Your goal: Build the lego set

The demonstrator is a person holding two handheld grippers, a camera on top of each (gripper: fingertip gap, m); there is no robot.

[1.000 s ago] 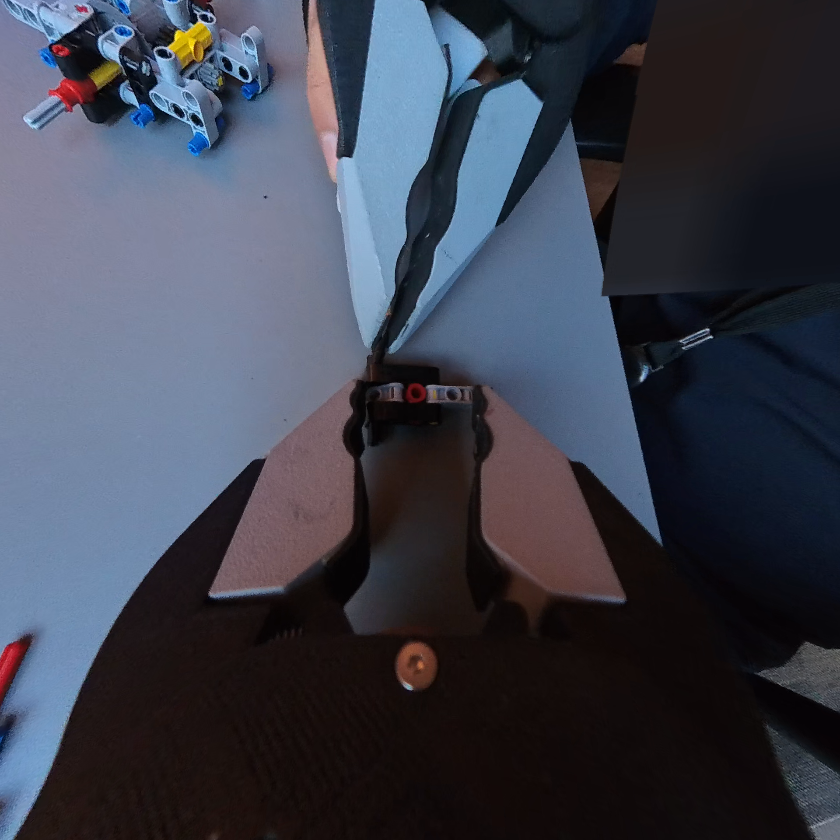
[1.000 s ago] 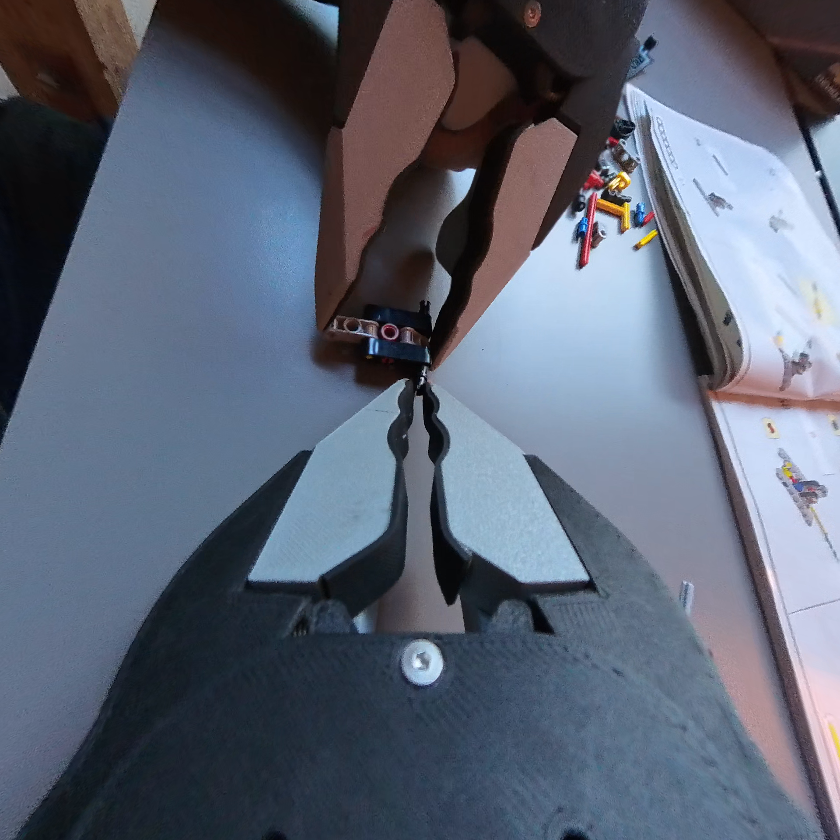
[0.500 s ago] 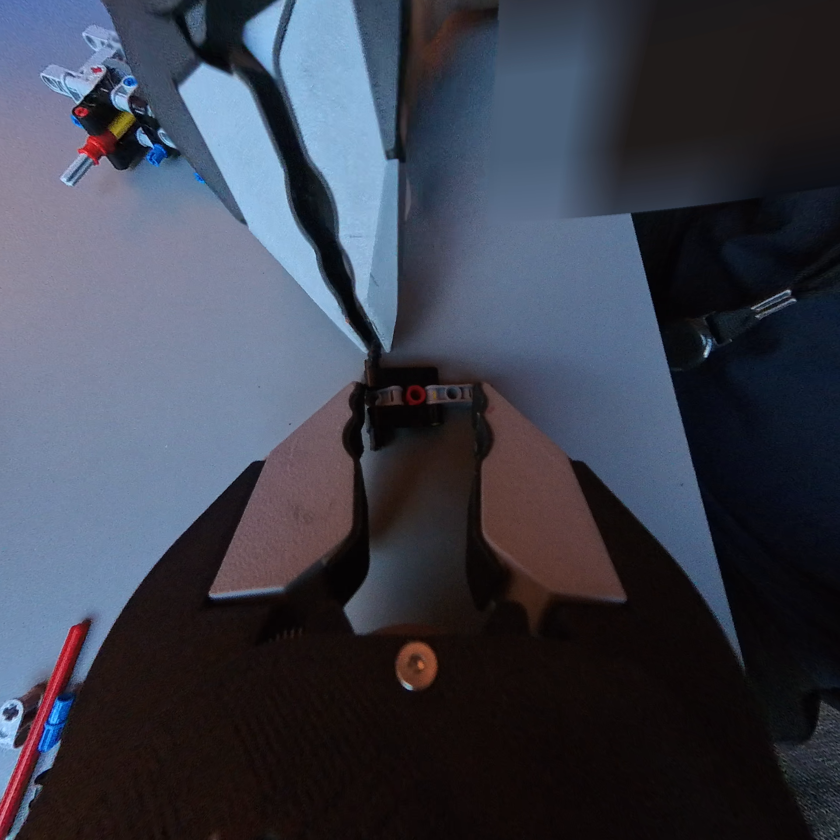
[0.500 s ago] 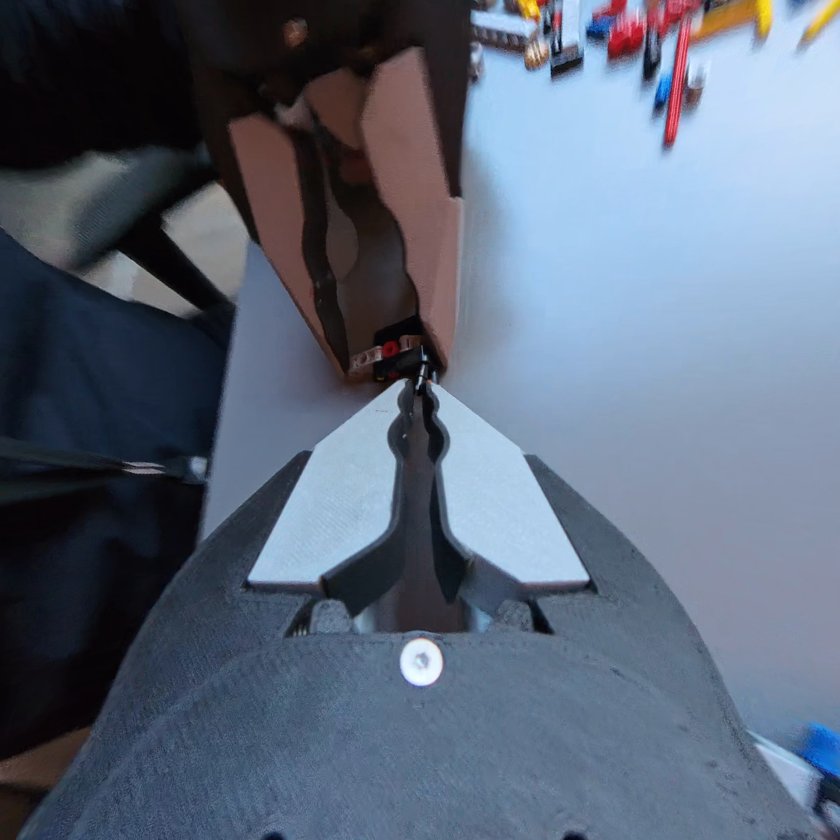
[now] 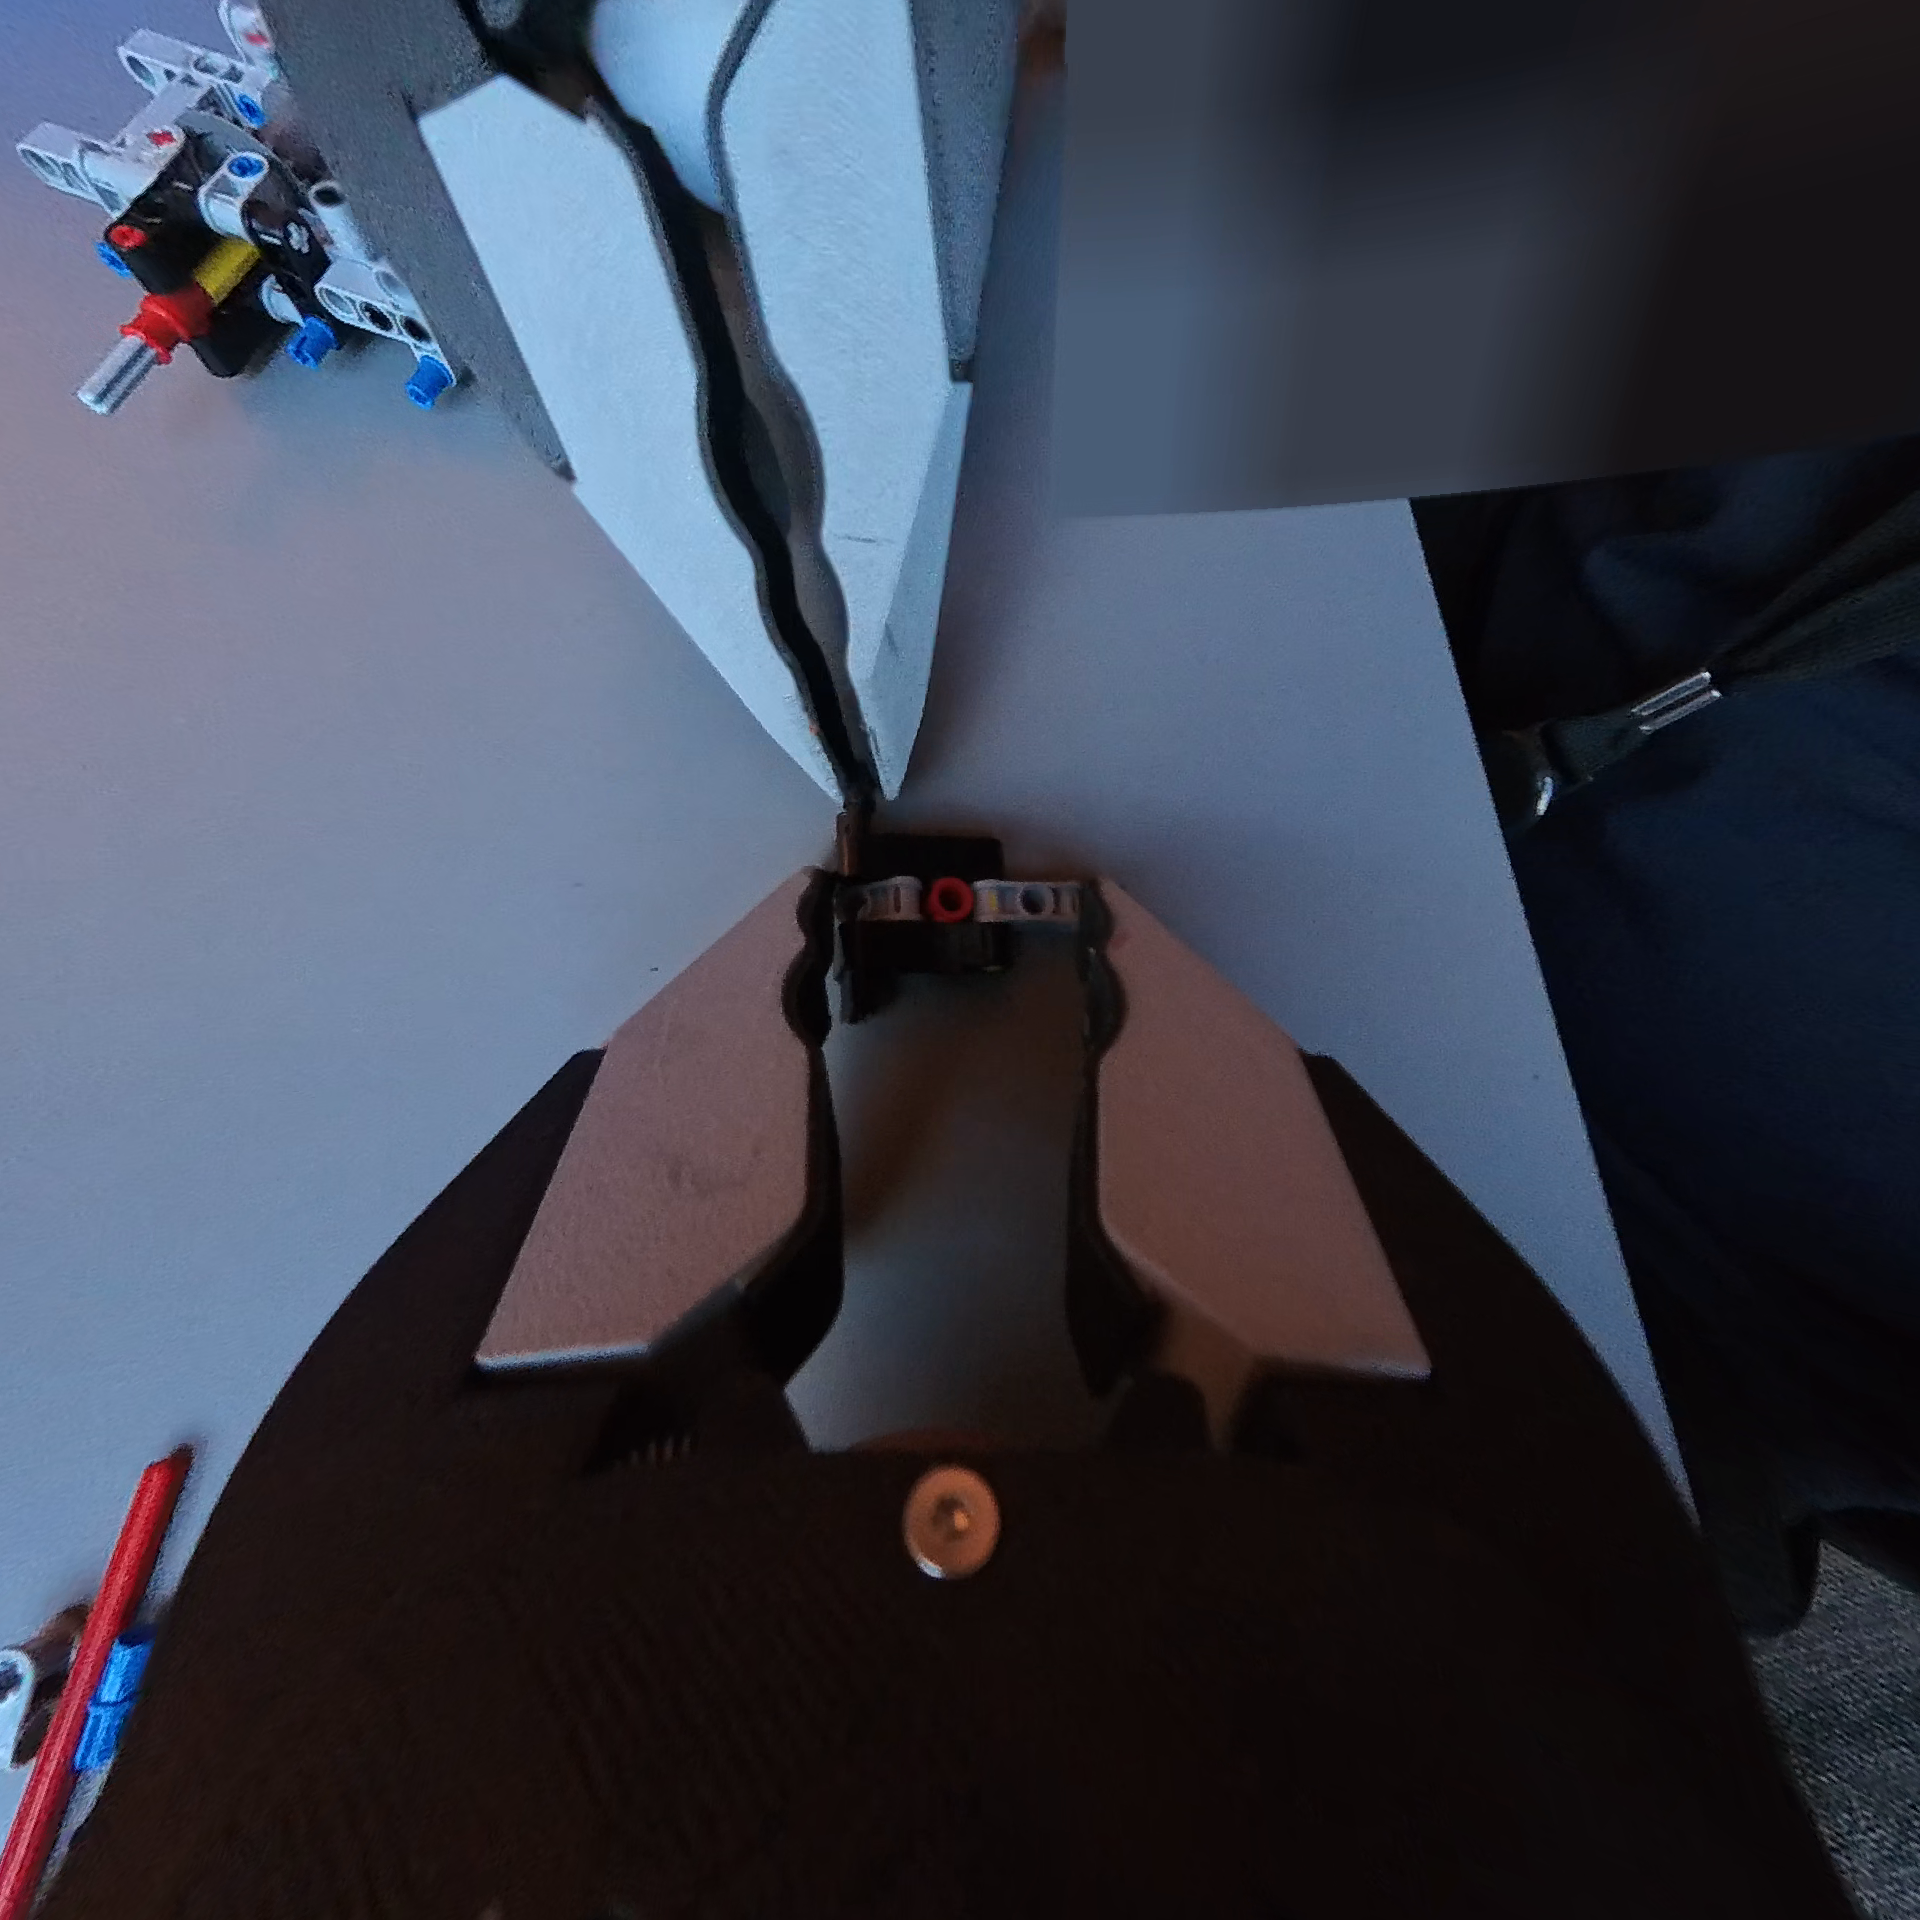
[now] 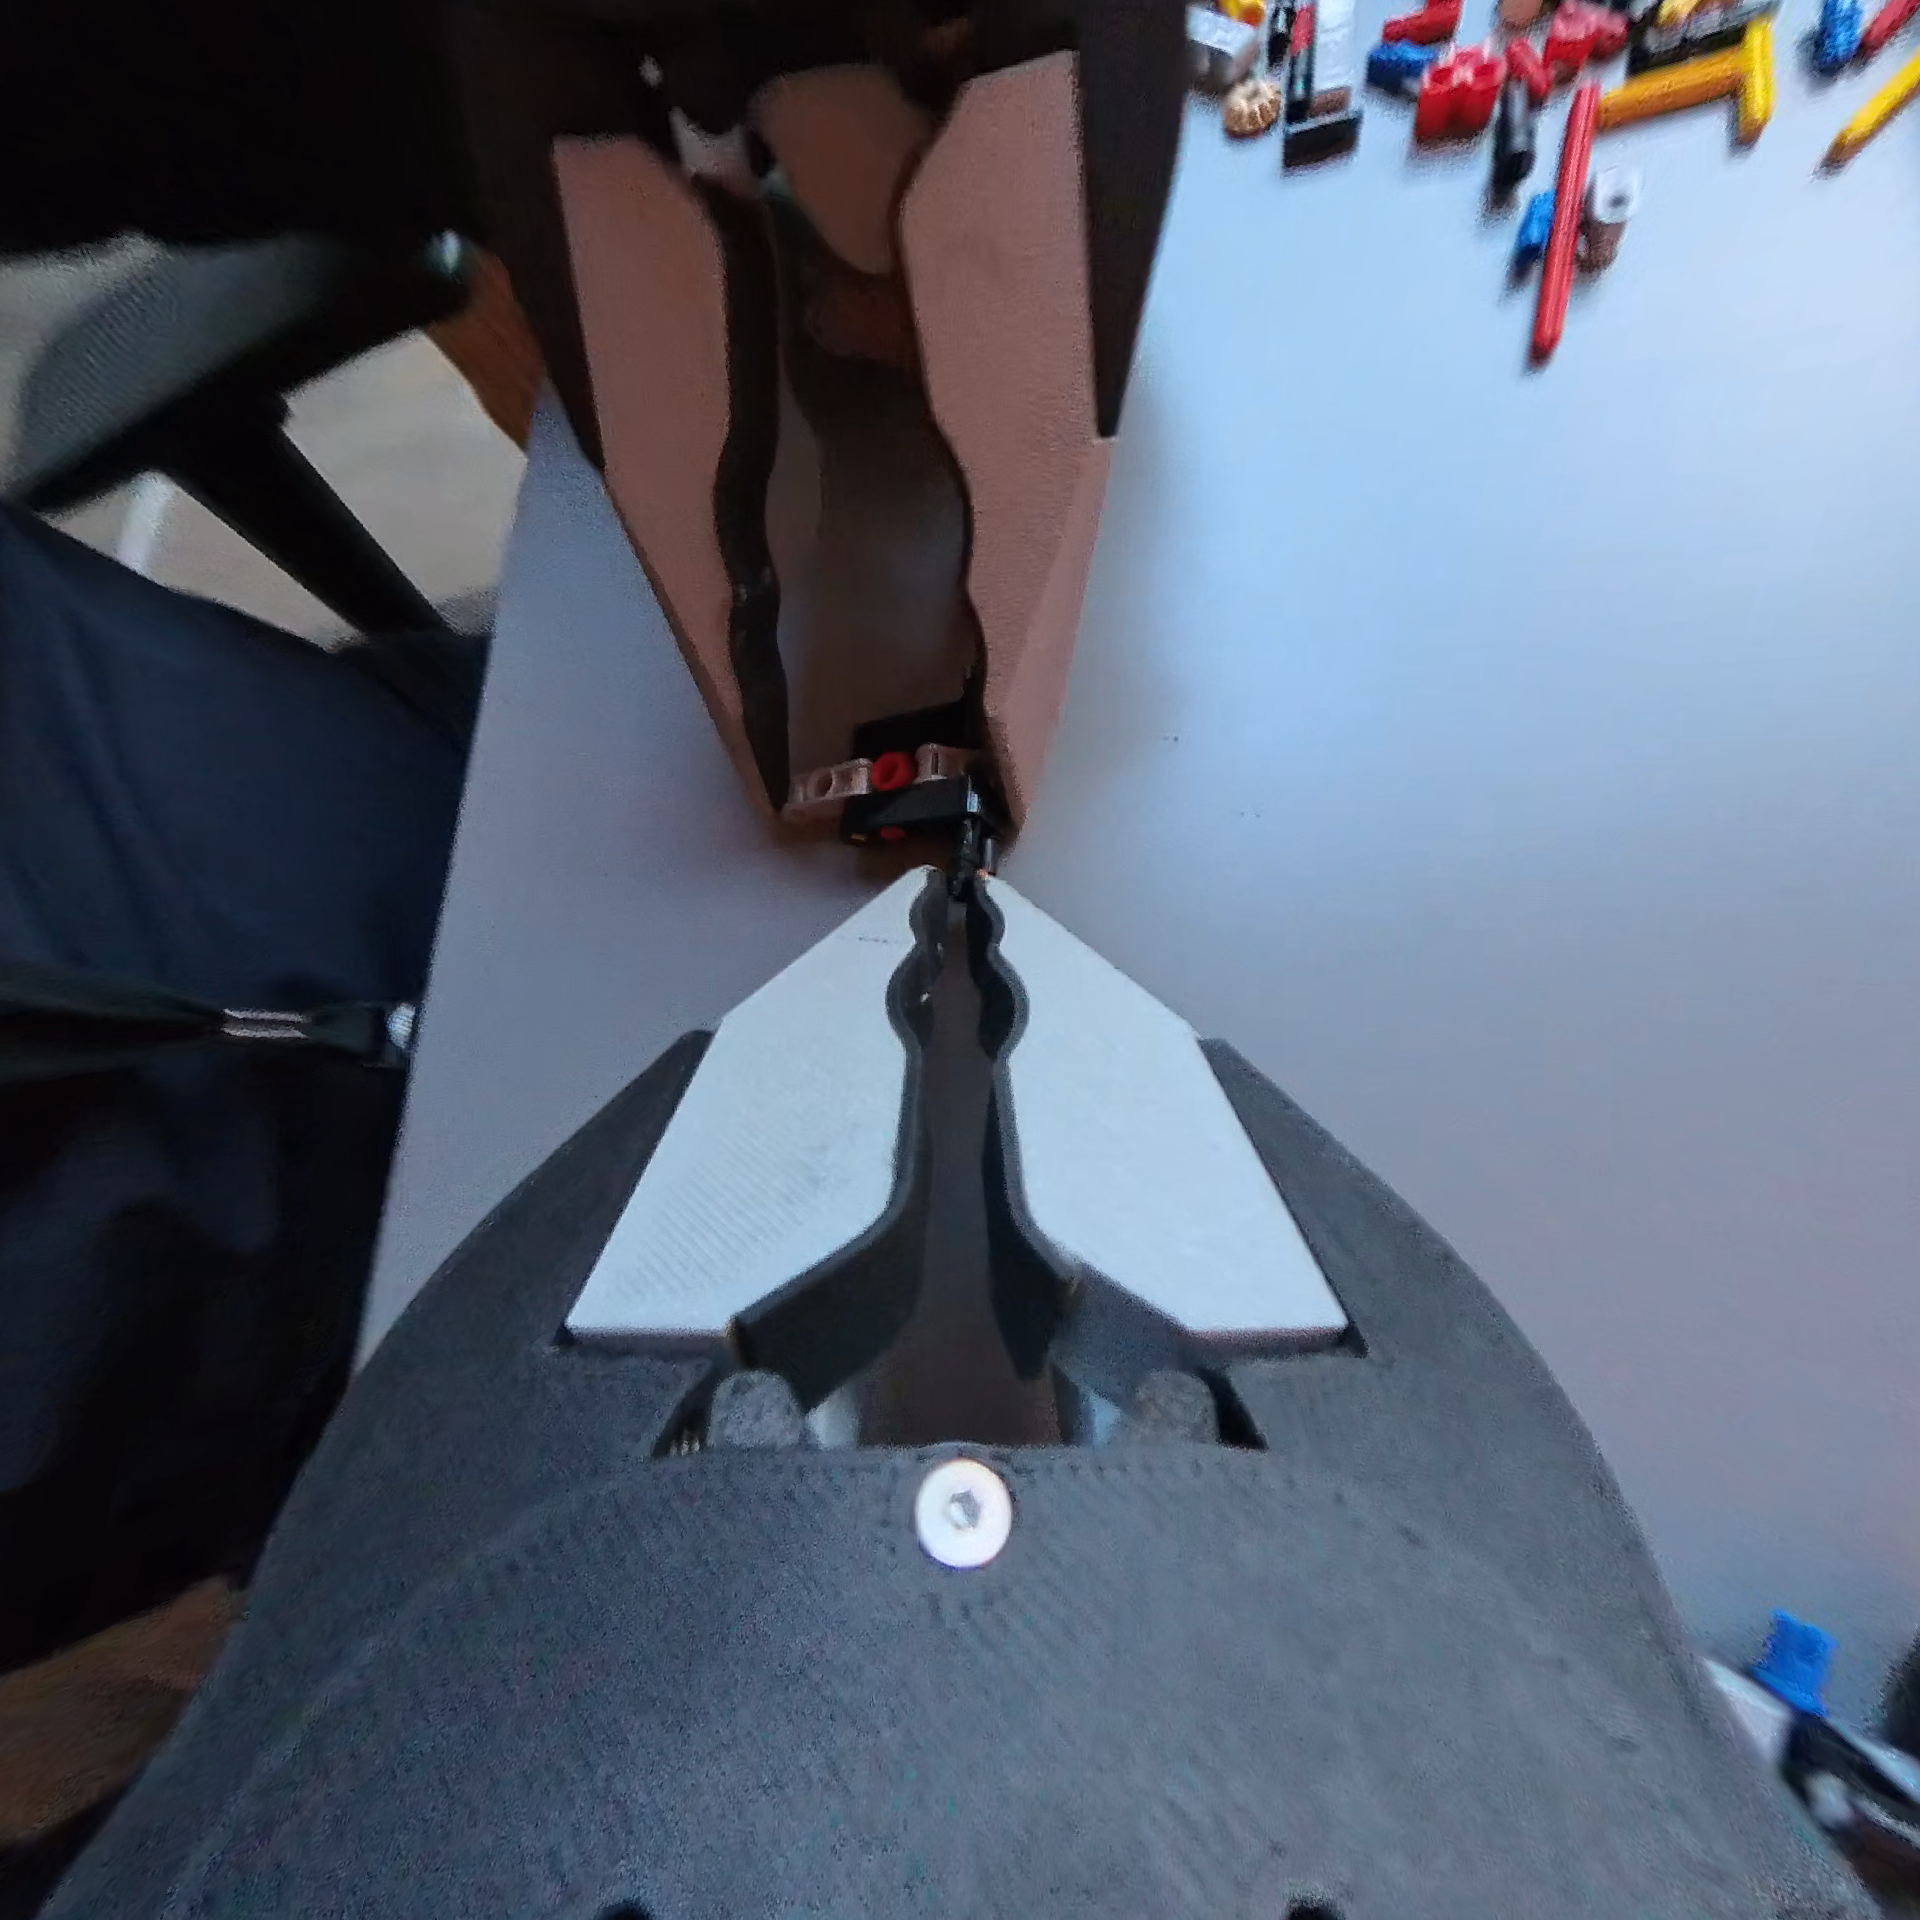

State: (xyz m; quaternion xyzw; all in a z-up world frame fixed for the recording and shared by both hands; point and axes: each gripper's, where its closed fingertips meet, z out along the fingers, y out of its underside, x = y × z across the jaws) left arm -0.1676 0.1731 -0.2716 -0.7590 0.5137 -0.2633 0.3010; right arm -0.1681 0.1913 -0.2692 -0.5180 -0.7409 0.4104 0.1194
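The left gripper (image 5: 951,914) clamps a small black-and-grey brick assembly (image 5: 935,904); the right gripper (image 6: 961,878), fingers narrow, seemingly pinches its black pin (image 6: 971,847).

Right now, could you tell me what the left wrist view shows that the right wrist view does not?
Only the left wrist view shows the partly built brick model at the far left of the table.

Only the right wrist view shows the scattered loose pieces at the table's far right, and a chair.

Both show the left gripper clamping a small black and grey assembly with a red pin, and the right gripper pinching a thin black pin at that assembly's corner.
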